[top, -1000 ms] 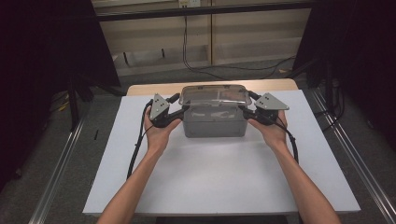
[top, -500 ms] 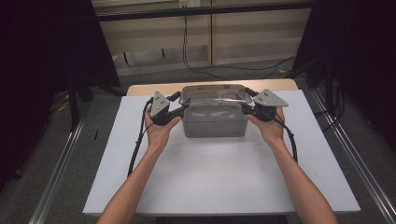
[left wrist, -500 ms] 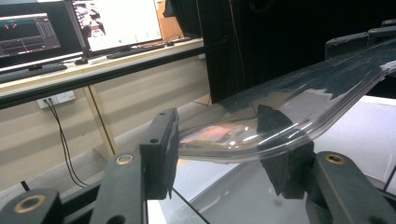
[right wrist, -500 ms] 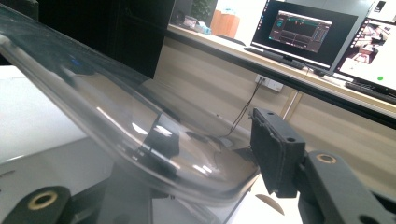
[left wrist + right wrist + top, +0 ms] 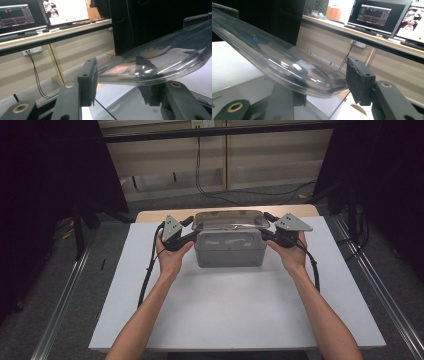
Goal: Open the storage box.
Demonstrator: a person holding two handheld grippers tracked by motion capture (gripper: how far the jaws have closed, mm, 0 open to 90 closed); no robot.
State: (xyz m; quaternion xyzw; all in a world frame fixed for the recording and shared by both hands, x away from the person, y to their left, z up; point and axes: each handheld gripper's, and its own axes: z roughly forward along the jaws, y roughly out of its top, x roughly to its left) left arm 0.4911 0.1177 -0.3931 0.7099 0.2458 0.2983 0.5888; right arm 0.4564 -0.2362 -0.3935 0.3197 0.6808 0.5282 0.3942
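Left gripper (image 5: 189,238): black two-jaw tool under a grey three-cornered plate, held in the person's left hand (image 5: 171,260); jaws spread, the rim of the clear domed plastic lid (image 5: 231,220) lying between them in the left gripper view (image 5: 155,67), with no squeeze evident there. Right gripper (image 5: 268,236): matching tool in the right hand (image 5: 292,256), jaws likewise parted around the opposite short end of the lid (image 5: 287,65), one jaw under the rim, the other standing just beside it. Lid: sits over the grey rectangular plastic box (image 5: 230,247), slightly raised or loosely seated; whether it touches the box all round cannot be told. Box: stands on the white table board (image 5: 240,315), toward the far edge, centred between the two hands. Surroundings: beige wall panel with trailing black cables (image 5: 210,175), two lit monitors on a shelf (image 5: 45,12). Handling note, as judgement: the work in hand appears to be taking the lid at both ends. To do it well, close both tools on the rim together, seat the rim deep in the jaws, keep the two ends level, and lift straight so the thin plastic does not flex or drag the box along.
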